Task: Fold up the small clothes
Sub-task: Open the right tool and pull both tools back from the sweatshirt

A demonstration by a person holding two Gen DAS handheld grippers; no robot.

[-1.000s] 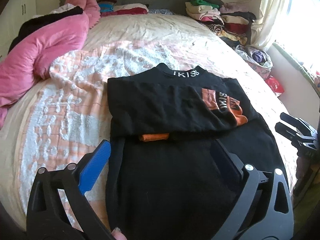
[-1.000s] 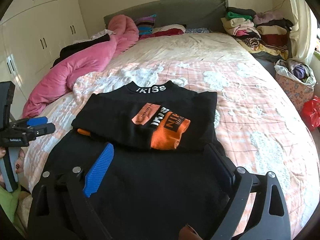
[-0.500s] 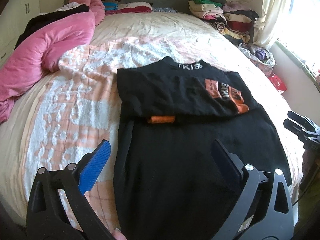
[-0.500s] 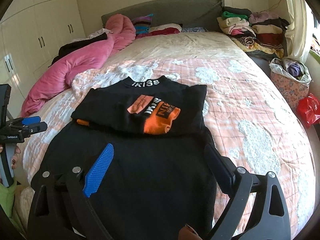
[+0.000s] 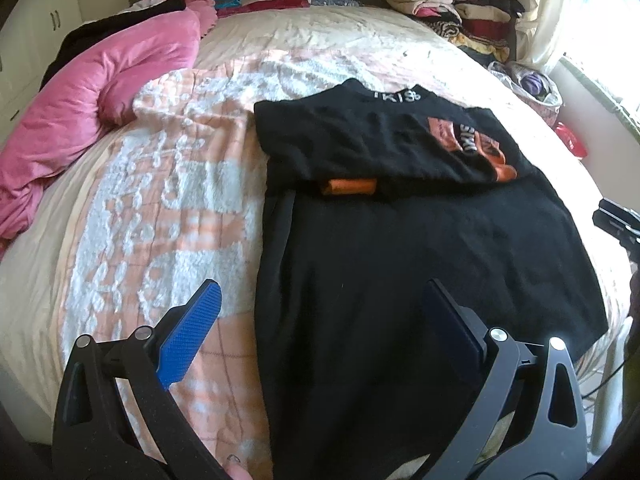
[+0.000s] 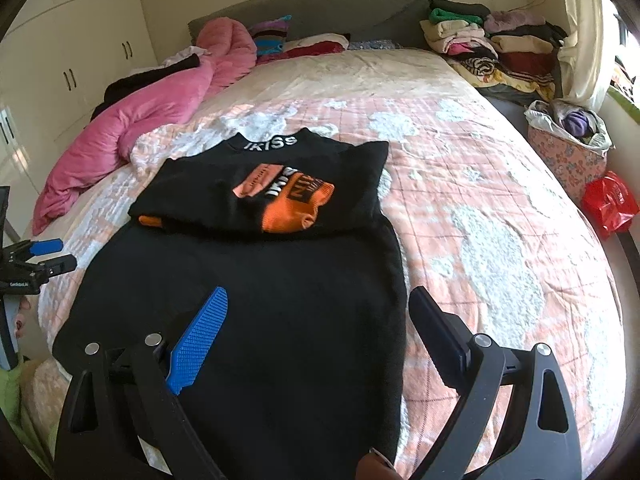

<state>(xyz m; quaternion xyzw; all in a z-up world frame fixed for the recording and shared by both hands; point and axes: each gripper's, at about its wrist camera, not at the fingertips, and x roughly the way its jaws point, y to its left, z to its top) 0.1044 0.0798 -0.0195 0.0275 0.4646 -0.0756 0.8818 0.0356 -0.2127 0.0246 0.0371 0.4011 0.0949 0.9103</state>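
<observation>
A black top (image 5: 400, 264) (image 6: 256, 292) with orange print lies flat on the bed, both sleeves folded in across its chest below the lettered collar (image 6: 272, 143). An orange cuff (image 5: 349, 186) pokes out at the fold line. My left gripper (image 5: 320, 300) hovers open above the lower left part of the top, with nothing between its fingers. Open as well, my right gripper (image 6: 318, 300) hangs over the lower right part near the hem. Each gripper also shows at the edge of the other's view: right gripper (image 5: 618, 222), left gripper (image 6: 36, 260).
The bed (image 6: 500, 208) has a peach and white blanket. A pink duvet (image 5: 92, 96) is bunched along the left. Stacked folded clothes (image 6: 492, 48) sit at the far right by the headboard. A floral basket (image 6: 568, 148) and a red bag (image 6: 610, 204) stand beside the bed.
Both grippers have drawn back toward the foot of the bed and risen, so the top looks smaller and farther away. Both stay open.
</observation>
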